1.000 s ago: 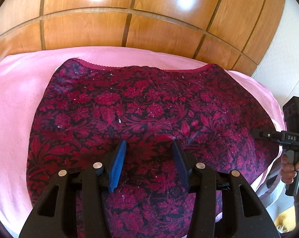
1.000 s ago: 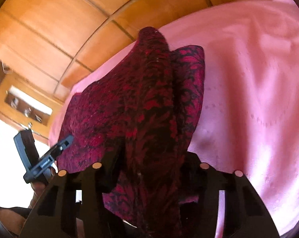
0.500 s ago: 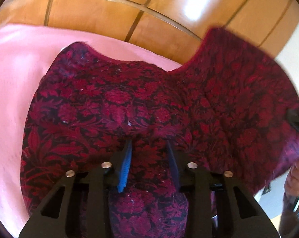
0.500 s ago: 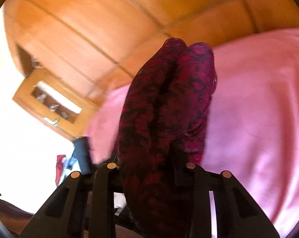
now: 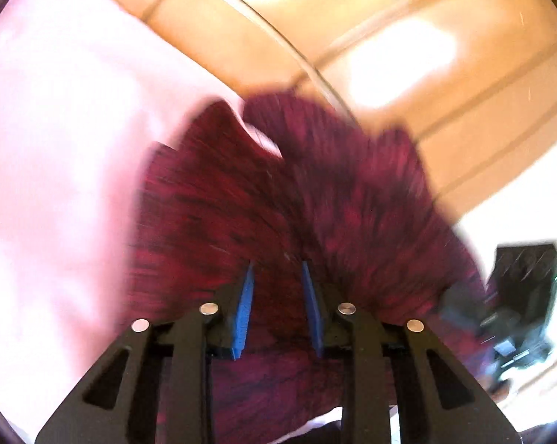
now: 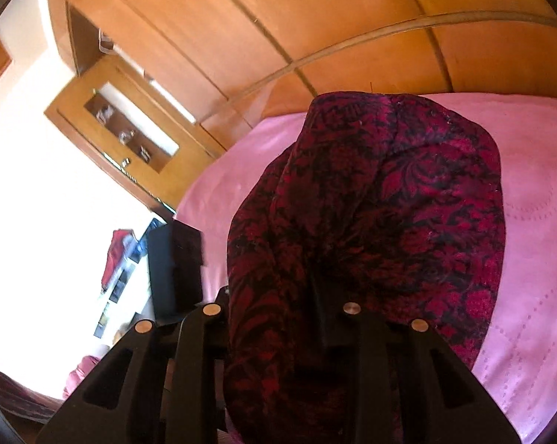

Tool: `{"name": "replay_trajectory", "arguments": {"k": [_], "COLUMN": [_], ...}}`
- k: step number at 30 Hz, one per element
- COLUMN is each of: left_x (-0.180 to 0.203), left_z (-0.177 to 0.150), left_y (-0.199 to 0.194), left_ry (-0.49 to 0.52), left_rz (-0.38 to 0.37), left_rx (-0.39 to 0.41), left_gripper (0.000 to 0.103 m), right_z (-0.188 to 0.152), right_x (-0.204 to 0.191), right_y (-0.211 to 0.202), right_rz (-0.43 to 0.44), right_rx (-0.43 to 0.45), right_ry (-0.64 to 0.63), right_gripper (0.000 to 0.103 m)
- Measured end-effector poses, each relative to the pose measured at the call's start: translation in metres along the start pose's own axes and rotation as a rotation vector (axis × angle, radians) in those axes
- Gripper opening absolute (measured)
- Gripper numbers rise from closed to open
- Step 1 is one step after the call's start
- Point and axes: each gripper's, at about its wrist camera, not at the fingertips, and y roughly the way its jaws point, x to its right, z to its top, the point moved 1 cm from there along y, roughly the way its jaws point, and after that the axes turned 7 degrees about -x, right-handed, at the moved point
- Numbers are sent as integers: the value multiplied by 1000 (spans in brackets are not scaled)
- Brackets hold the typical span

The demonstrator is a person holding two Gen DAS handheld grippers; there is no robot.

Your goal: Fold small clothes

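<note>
Above the pink bed (image 6: 530, 244), your right gripper (image 6: 278, 310) pinches the soft, light garment (image 6: 389, 203); your left gripper (image 5: 278, 288) pinches its limp edge.

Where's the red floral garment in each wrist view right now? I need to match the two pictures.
Left wrist: garment fills the centre, motion-blurred, running down between the blue pads.
Right wrist: garment centre-right, bunched and draped over the hand-held gripper, hiding its fingers.
Shared landmark: the pink bedcover under it, wooden panels behind.
</note>
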Motion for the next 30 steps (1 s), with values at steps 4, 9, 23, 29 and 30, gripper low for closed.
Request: {"name": "replay_trajectory", "arguments": {"k": [4,9,23,29,30], "left_x": [-23,-4,31,42,43], "left_z": [8,16,36,40,42], "left_y": [-47,-60,16,1,-1], "left_ry": [-70,-1,173,206,213], "left_rz": [-103,-198,21,62,69], "left_rx": [70,68,-145,-136,-134], "left_gripper": [25,51,16,16,16], "right_z": [-6,-19,-39,-14,-11], "right_x": [-18,-40,-65,-31,-18], "right_y": [31,64,92,13,-2], "right_rz": [-81,-201,-317,11,27], "right_rx": [-36,-51,-43,2,34], "right_ry": [-94,-242,-487,-315,-272], "right_gripper": [26,26,53,69,69]}}
